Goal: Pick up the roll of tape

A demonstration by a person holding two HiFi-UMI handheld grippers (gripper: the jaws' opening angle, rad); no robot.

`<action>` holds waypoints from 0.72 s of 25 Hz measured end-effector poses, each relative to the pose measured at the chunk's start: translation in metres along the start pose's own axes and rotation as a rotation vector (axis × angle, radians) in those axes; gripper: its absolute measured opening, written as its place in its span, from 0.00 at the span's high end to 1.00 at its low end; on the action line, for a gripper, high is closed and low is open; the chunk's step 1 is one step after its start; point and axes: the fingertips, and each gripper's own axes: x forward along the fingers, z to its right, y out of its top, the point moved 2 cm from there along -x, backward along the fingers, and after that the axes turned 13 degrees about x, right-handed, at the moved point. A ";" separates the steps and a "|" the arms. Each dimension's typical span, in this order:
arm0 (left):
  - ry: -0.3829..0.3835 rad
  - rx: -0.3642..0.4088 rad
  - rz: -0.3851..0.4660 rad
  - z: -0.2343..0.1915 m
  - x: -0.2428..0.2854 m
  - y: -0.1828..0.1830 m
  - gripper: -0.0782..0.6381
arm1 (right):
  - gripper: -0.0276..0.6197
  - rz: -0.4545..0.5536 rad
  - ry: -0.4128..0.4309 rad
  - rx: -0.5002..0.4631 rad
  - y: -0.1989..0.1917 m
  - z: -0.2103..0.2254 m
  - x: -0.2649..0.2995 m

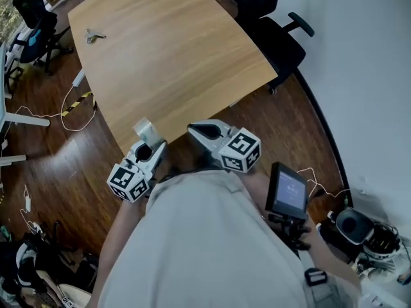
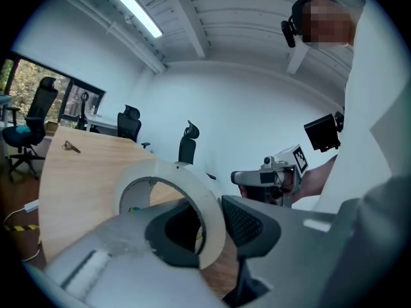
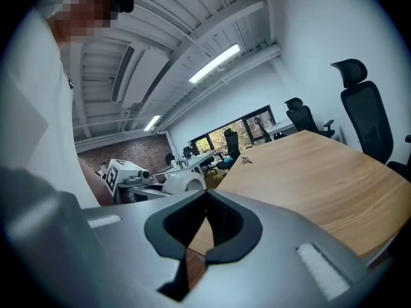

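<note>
Left tongs (image 2: 215,231) pinching the roll of tape (image 2: 207,197): one jaw through the core, the other outside the band. Roll is in the air at the near edge of the surface (image 1: 167,56), close to my body. Right tongs (image 3: 204,224) pressed together with nothing in them, just beside the left. Small metal thing (image 1: 94,36) lies at the far corner.

An office: swivel chairs (image 1: 282,47) beside a large wooden table (image 1: 167,50), strip lights (image 2: 135,8) on the ceiling
</note>
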 end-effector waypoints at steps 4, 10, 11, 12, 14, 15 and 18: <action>0.040 -0.003 0.015 -0.007 -0.026 -0.006 0.74 | 0.95 -0.027 0.041 -0.027 -0.006 -0.024 0.020; 0.082 -0.016 0.013 -0.012 -0.056 -0.018 0.74 | 0.95 -0.058 0.061 -0.027 -0.019 -0.042 0.040; 0.087 -0.020 0.009 -0.014 -0.061 -0.020 0.74 | 0.95 -0.062 0.058 -0.028 -0.021 -0.045 0.042; 0.089 -0.024 0.006 -0.015 -0.065 -0.022 0.74 | 0.95 -0.065 0.055 -0.030 -0.023 -0.048 0.045; 0.087 -0.027 0.002 -0.017 -0.074 -0.025 0.74 | 0.95 -0.065 0.049 -0.031 -0.025 -0.054 0.049; 0.084 -0.028 0.002 -0.018 -0.078 -0.026 0.74 | 0.95 -0.062 0.047 -0.028 -0.026 -0.056 0.052; 0.070 -0.026 0.005 -0.022 -0.091 -0.028 0.74 | 0.95 -0.054 0.040 -0.023 -0.029 -0.065 0.061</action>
